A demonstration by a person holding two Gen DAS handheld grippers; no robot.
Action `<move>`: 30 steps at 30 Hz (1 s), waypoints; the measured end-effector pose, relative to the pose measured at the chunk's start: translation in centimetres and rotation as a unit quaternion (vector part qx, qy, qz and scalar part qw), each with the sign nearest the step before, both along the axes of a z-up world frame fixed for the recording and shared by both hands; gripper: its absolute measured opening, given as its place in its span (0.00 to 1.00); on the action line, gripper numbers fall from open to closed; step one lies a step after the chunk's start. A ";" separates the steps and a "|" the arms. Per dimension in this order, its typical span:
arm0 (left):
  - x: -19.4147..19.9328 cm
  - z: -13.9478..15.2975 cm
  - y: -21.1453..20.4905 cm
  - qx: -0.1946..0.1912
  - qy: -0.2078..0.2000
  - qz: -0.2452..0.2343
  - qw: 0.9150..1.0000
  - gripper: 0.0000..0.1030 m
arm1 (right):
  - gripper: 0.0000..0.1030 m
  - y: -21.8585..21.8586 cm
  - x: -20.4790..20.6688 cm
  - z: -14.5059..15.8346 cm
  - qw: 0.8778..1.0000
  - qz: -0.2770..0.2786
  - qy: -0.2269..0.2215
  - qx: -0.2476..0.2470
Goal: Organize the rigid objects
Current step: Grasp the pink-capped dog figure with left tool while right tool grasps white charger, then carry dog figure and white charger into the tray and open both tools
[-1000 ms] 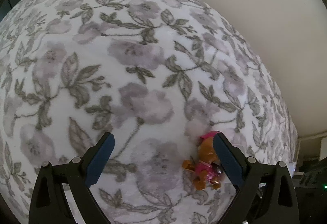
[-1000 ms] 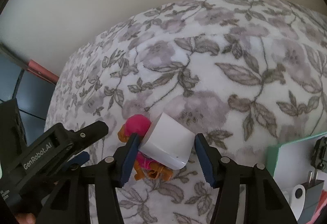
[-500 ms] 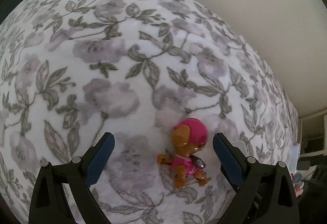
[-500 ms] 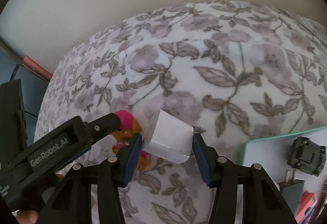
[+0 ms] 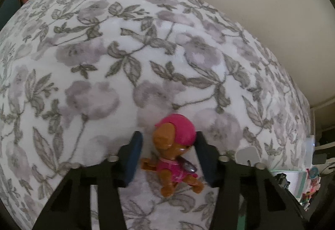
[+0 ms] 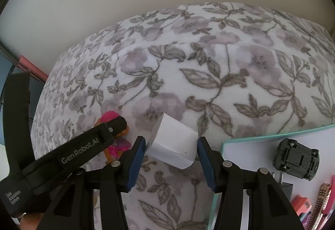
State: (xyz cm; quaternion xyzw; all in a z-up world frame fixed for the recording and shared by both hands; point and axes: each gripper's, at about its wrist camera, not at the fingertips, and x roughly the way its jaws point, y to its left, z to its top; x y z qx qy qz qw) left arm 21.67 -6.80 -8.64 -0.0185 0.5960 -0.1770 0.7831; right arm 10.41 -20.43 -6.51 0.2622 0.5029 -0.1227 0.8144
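Note:
A brown toy dog in a pink cap and vest (image 5: 174,152) lies on the floral blanket (image 5: 125,62). My left gripper (image 5: 169,158) has its fingers closed in on both sides of the toy, its blue pads at the toy's head. My right gripper (image 6: 170,155) is shut on a white cube-shaped charger (image 6: 172,143) and holds it just above the blanket. In the right wrist view the left gripper body (image 6: 69,152) hides most of the toy dog (image 6: 113,135).
A teal-edged white tray (image 6: 251,146) lies at the right with a black toy car (image 6: 296,158), a dark plug adapter (image 6: 283,187) and colourful small items. A plain wall rises behind the blanket. The tray's corner also shows in the left wrist view (image 5: 293,177).
My left gripper has moved forward and its jaws have closed in around the toy dog. My right gripper, still holding the charger, has shifted right, showing more of the tray.

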 end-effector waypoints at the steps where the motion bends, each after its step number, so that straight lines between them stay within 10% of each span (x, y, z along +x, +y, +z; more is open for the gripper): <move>1: -0.2 0.1 0.0 -0.002 -0.001 -0.004 1.000 0.38 | 0.52 -0.1 -0.1 0.0 1.000 0.001 -0.002 0.004; 30: -9.1 10.3 -0.9 -0.033 -0.073 -0.051 0.995 0.38 | 0.52 -1.6 -8.3 7.4 0.998 -0.051 -0.018 -0.017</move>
